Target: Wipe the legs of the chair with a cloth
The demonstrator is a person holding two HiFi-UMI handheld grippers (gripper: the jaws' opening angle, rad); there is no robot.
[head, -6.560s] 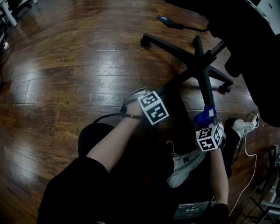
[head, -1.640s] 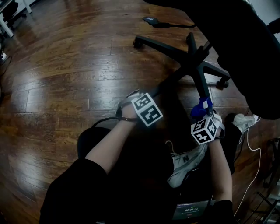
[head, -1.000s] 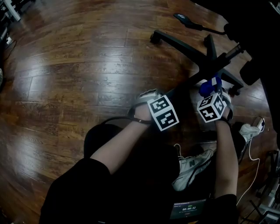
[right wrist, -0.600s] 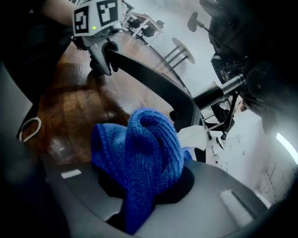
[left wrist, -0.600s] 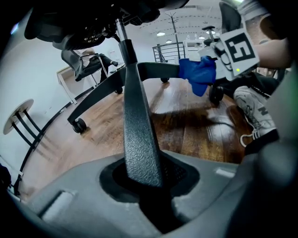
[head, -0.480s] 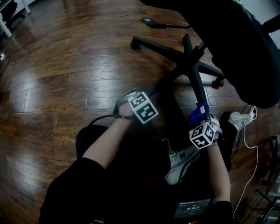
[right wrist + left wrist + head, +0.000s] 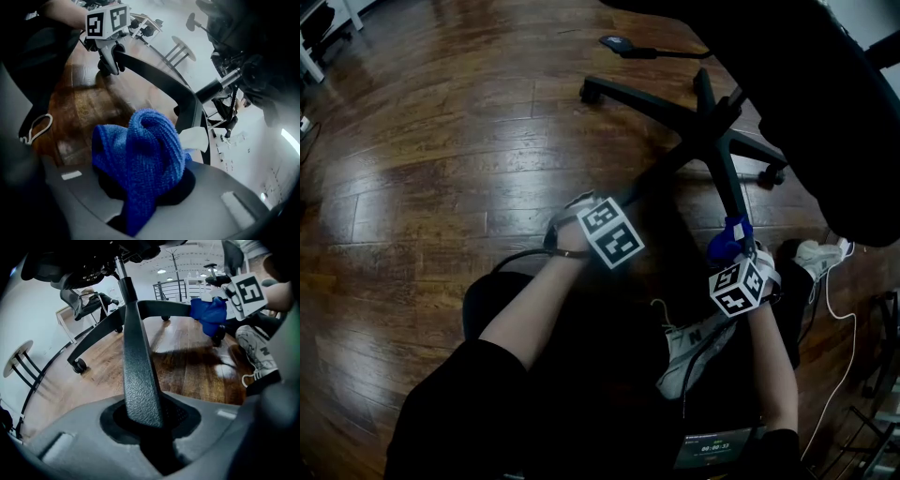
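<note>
Back down the near leg point(image 7: 729, 192) of the black office chair has come the right gripper point(image 7: 729, 246), which a second ago sat up beside the hub point(image 7: 712, 131) and now rests toward that leg's outer end, close to the person's white sneaker point(image 7: 689, 342). Its jaws are clamped on a bunched blue cloth point(image 7: 725, 240), and the cloth lies against the leg. The right gripper view shows the blue cloth point(image 7: 140, 154) filling the gap between the jaws of the right gripper point(image 7: 145, 187), a white tag point(image 7: 194, 138) poking out beside it. Across the base, the left gripper point(image 7: 614, 199) has kept its place, jaws closed around the second leg point(image 7: 661, 169), which runs from the hub toward the person's left. Seen from the left gripper view, that second leg point(image 7: 136, 357) rises straight out of the left gripper point(image 7: 143, 413), with the blue cloth point(image 7: 208, 315) wrapped on the neighbouring leg beyond. The chair's dark seat point(image 7: 806, 84) overhangs the base, which stands on a glossy wooden floor point(image 7: 441, 141).
</note>
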